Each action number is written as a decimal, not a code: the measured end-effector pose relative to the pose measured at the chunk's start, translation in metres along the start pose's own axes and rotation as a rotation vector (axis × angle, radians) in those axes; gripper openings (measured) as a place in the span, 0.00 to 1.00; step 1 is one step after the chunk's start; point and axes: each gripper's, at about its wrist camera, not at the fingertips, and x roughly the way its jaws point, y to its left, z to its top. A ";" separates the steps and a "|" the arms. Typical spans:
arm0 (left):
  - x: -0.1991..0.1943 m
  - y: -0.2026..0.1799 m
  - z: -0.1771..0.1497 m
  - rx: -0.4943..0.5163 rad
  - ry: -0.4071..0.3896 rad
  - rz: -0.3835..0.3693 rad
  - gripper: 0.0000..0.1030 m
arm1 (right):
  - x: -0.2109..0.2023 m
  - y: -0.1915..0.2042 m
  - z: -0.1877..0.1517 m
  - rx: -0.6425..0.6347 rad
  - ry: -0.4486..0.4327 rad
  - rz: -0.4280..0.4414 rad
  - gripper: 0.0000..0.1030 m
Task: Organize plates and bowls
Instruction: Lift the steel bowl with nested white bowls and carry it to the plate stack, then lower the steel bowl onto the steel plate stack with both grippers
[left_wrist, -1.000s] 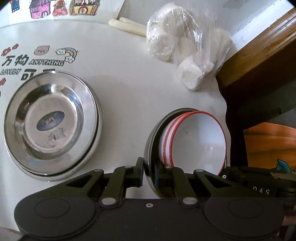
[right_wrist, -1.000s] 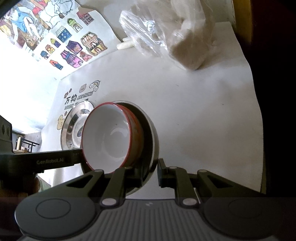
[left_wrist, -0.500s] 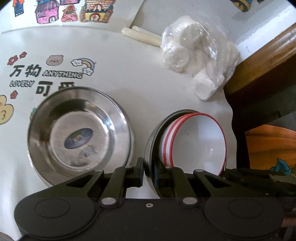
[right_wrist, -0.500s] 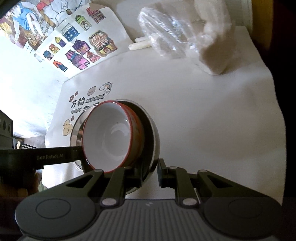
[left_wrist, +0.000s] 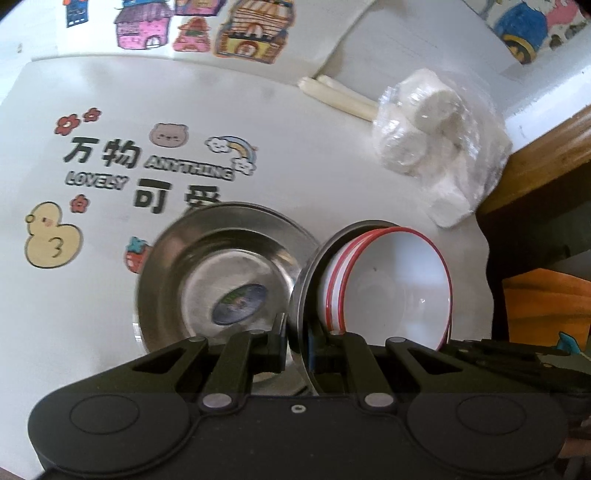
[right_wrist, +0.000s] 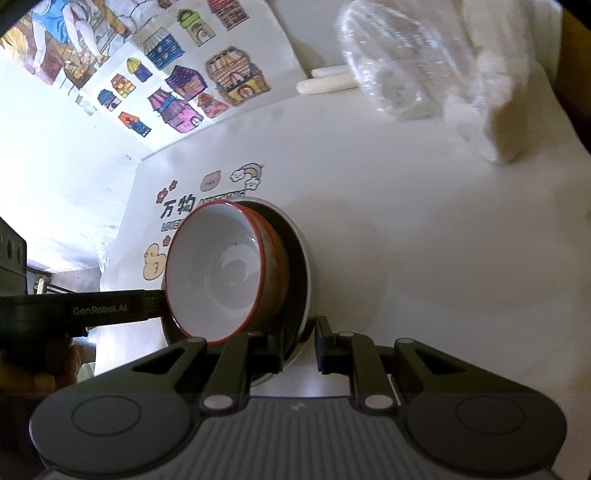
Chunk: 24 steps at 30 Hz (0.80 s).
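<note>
A steel plate (left_wrist: 300, 295) hangs above the white table (left_wrist: 258, 122), carrying two nested white bowls with red rims (left_wrist: 399, 291). My left gripper (left_wrist: 297, 347) is shut on the plate's left rim. In the right wrist view the same plate (right_wrist: 304, 266) and bowls (right_wrist: 218, 269) appear, with my right gripper (right_wrist: 299, 343) shut on the plate's right rim. The left gripper's black body (right_wrist: 74, 310) reaches in from the left. A stack of steel plates (left_wrist: 221, 273) rests on the table, just left of the carried plate and partly behind its rim.
A clear bag of white rolls (left_wrist: 432, 147) lies at the table's far right, with two pale sticks (left_wrist: 340, 98) beside it. A wooden edge (left_wrist: 535, 166) and an orange object (left_wrist: 546, 306) border the right. Cartoon stickers (left_wrist: 147, 162) mark the tabletop. A hand (right_wrist: 33, 373) grips the left tool.
Both grippers have carried the plate with the bowls leftward. The stack of steel plates has come from the far left of the left wrist view to right beside the carried plate.
</note>
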 end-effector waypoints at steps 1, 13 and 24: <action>-0.001 0.004 0.001 -0.002 0.001 0.003 0.09 | 0.003 0.003 0.001 -0.001 0.002 0.003 0.17; -0.008 0.050 0.012 -0.023 0.016 0.026 0.09 | 0.036 0.038 0.012 -0.001 0.027 0.021 0.17; -0.002 0.071 0.020 -0.018 0.045 0.023 0.09 | 0.053 0.049 0.014 0.024 0.040 0.011 0.17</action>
